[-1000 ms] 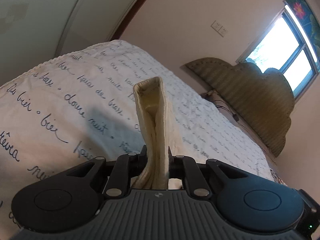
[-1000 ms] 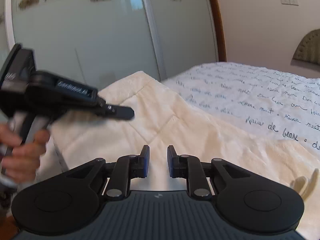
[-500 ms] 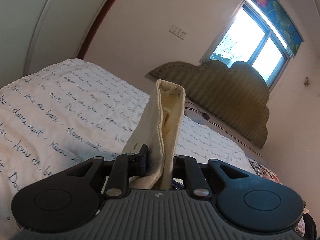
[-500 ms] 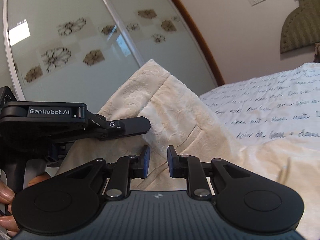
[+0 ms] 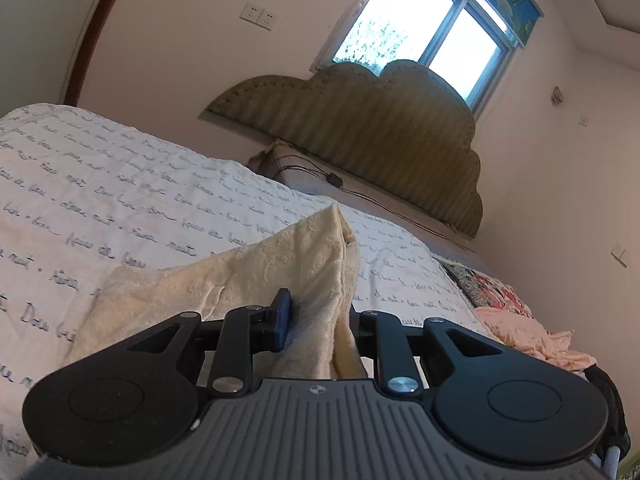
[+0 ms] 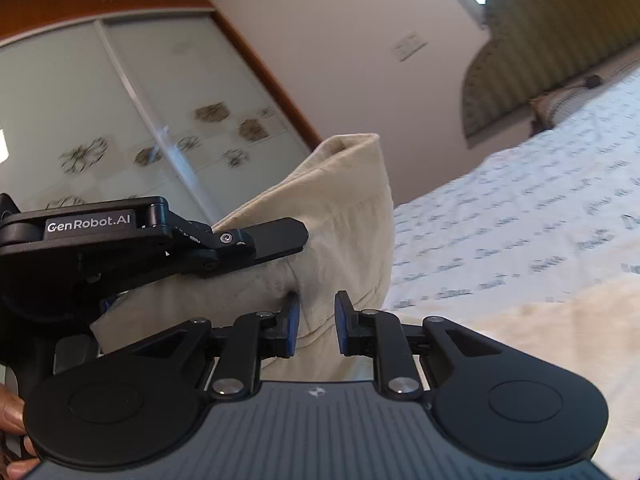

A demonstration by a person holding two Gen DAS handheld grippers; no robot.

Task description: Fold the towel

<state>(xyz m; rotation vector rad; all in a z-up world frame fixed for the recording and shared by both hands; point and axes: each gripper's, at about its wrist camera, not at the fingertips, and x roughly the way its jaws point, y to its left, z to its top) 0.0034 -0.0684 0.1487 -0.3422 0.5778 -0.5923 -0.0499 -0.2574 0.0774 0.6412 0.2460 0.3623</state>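
The cream towel (image 5: pixel 240 280) lies between the fingers of my left gripper (image 5: pixel 318 316), whose jaws are opening. Its fold rests against the right finger, and the blue left pad (image 5: pixel 282 318) shows free of the cloth. In the right wrist view the same towel (image 6: pixel 348 200) rises in a peak under the left gripper's upper finger (image 6: pixel 276 238). The rest of it spreads over the bed at lower right. My right gripper (image 6: pixel 318 320) stands just short of that peak with a narrow gap and grips nothing.
A white bedcover with script writing (image 5: pixel 120 200) stretches to a padded headboard (image 5: pixel 360 120) under a window. Pink clothes (image 5: pixel 520 328) lie at the bed's right edge. Frosted sliding doors (image 6: pixel 120 120) stand behind. A person's hand (image 6: pixel 10 412) holds the left gripper.
Both views swung toward the headboard. The towel strip that stood upright, pinched in the left jaws, has flopped left as they widened. The right gripper rolled and came close to the raised towel.
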